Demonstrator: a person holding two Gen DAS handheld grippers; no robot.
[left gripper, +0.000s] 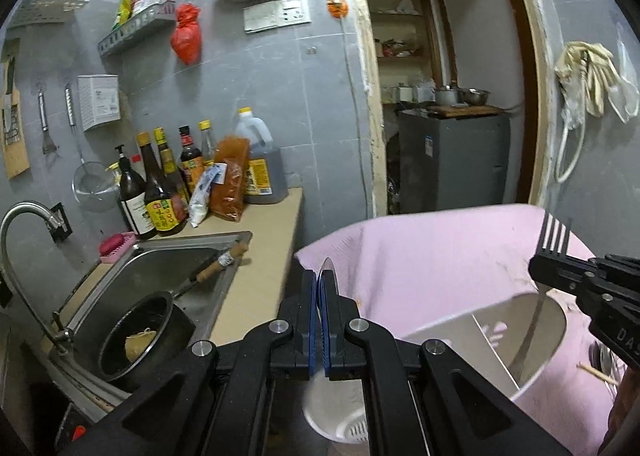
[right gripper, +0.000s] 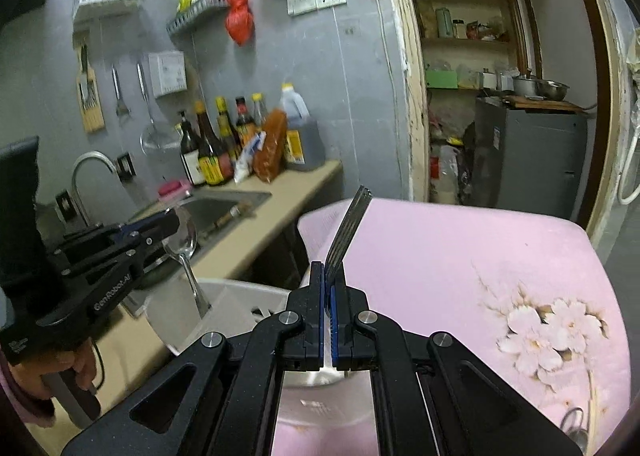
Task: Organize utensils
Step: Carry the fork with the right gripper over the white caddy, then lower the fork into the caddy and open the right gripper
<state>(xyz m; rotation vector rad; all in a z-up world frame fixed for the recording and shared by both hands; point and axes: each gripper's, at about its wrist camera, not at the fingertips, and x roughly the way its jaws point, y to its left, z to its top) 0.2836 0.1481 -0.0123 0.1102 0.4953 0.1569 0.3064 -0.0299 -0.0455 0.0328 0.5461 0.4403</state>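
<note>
My left gripper (left gripper: 320, 281) is shut on a steel spoon (left gripper: 326, 267), bowl end up, seen edge-on between the blue pads. The right wrist view shows that spoon (right gripper: 182, 241) with its handle slanting down toward a steel utensil holder (right gripper: 236, 302). My right gripper (right gripper: 329, 277) is shut on a fork (right gripper: 347, 226) with its tines pointing up. In the left wrist view the fork (left gripper: 554, 233) sticks up from the right gripper (left gripper: 541, 265) and its handle reaches down inside the divided steel holder (left gripper: 536, 372). The holder stands on a pink flowered cloth (right gripper: 440, 256).
Left of the cloth runs a beige counter (left gripper: 264, 256) with a steel sink (left gripper: 168, 260) holding a dark pot (left gripper: 140, 332) and a wooden-handled knife (left gripper: 218, 262). Sauce bottles (left gripper: 160, 192) line the wall. A white plastic basket (left gripper: 340, 416) sits below my left gripper. A hand (right gripper: 60, 372) holds the left gripper.
</note>
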